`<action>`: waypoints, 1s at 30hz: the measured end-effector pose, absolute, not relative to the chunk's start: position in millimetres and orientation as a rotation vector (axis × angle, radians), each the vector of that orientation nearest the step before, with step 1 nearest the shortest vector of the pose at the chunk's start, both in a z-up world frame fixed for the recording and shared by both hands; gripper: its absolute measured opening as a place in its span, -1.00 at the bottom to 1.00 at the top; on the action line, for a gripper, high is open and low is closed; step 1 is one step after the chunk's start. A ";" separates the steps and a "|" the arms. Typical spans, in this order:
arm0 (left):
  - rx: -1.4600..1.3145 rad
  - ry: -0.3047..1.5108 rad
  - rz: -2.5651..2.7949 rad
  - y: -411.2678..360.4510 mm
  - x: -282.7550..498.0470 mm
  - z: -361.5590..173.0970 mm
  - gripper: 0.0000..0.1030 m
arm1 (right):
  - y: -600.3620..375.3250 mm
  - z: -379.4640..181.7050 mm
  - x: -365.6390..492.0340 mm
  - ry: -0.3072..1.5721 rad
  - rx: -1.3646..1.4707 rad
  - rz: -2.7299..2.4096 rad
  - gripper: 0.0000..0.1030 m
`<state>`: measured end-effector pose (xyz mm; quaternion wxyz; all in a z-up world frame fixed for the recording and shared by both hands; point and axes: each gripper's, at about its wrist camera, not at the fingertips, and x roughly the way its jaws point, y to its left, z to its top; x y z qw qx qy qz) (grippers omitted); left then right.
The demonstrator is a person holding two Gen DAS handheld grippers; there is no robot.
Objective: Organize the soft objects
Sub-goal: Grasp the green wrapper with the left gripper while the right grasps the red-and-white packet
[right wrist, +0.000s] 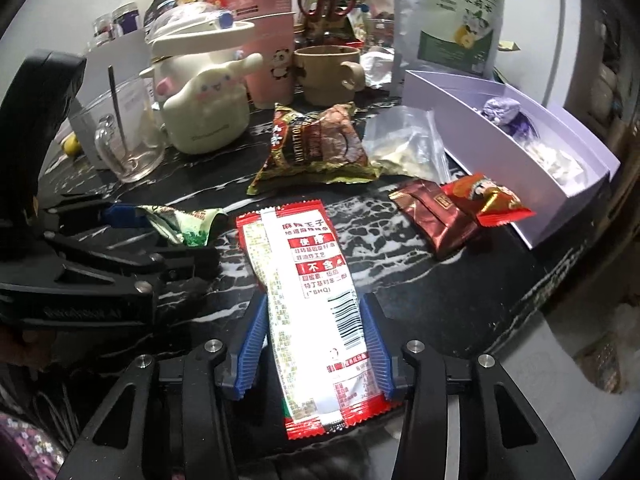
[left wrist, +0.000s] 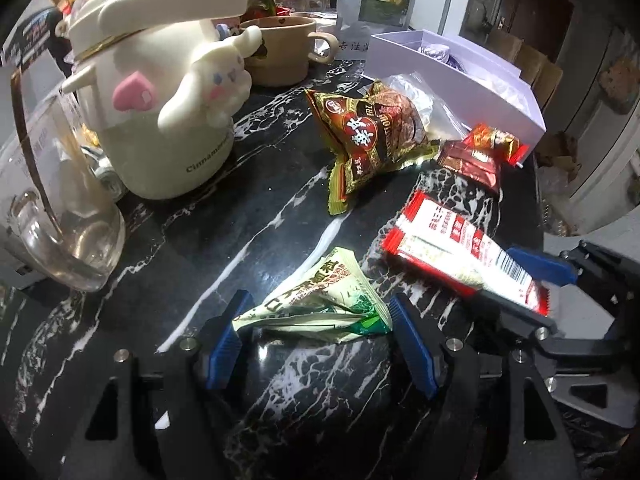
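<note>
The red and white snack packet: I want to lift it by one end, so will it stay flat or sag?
The red and white snack packet is a thin, glossy film wrapper, so it will probably droop beyond the right gripper. It looks flat and lightly filled, likely light. The shiny film may slip between the pads.

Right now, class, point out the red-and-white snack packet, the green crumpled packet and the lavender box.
red-and-white snack packet (right wrist: 316, 280): right wrist view, printed middle.
green crumpled packet (left wrist: 320, 304): left wrist view, creased middle.
lavender box (right wrist: 560, 200): right wrist view, near wall.
</note>
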<state>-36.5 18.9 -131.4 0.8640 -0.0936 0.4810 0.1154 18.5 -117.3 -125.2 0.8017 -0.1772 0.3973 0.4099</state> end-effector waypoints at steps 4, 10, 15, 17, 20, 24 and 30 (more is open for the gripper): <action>-0.216 0.978 0.228 21.3 -40.9 -130.8 0.22 | -118.1 -125.0 18.7 0.850 -0.375 0.878 -0.11; -0.250 0.950 0.205 23.7 -44.7 -128.7 -0.17 | -115.6 -124.5 18.9 0.844 -0.378 0.880 -0.11; -0.289 0.946 0.180 25.6 -48.3 -127.8 -0.17 | -116.7 -123.4 20.5 0.854 -0.355 0.886 -0.12; -0.301 0.948 0.174 25.1 -49.6 -127.1 -0.17 | -117.8 -122.2 20.4 0.856 -0.344 0.889 -0.12; -0.311 0.948 0.170 25.0 -52.1 -125.1 -0.17 | -119.7 -118.0 19.9 0.846 -0.332 0.891 -0.12; -0.304 0.928 0.171 24.3 -55.4 -116.0 -0.17 | -122.0 -111.7 18.8 0.835 -0.314 0.892 -0.13; -0.290 0.895 0.161 20.7 -58.1 -102.1 -0.17 | -127.3 -102.7 16.2 0.828 -0.273 0.897 -0.13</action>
